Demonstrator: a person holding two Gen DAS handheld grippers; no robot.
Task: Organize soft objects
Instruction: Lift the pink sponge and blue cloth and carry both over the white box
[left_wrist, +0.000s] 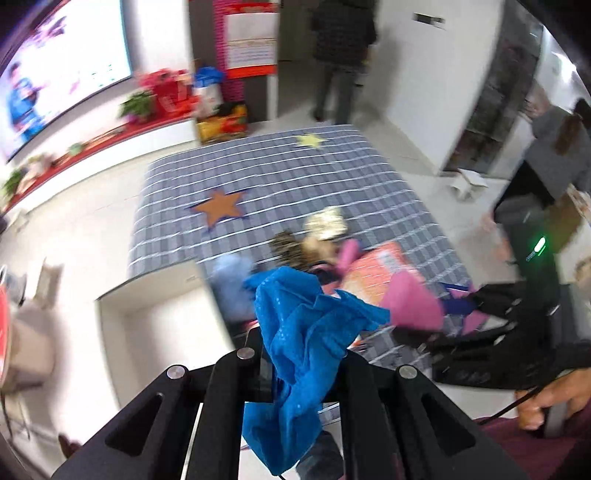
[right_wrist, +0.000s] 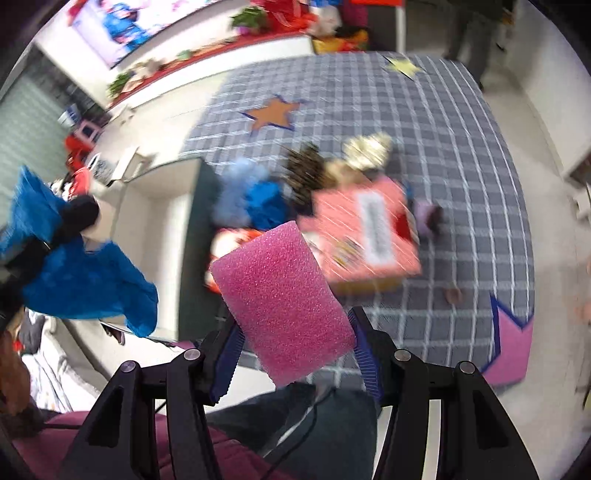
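My left gripper is shut on a crumpled blue cloth and holds it in the air; the cloth hides the fingertips. It also shows in the right wrist view at the left. My right gripper is shut on a pink foam sponge, held above the floor; the sponge also shows in the left wrist view. Below both lies a blurred pile of soft things on a grey checked mat, beside a pink-orange box.
A white open bin stands left of the mat; it also shows in the right wrist view. People stand at the back and right. A screen and decorations line the left wall. The view is motion-blurred.
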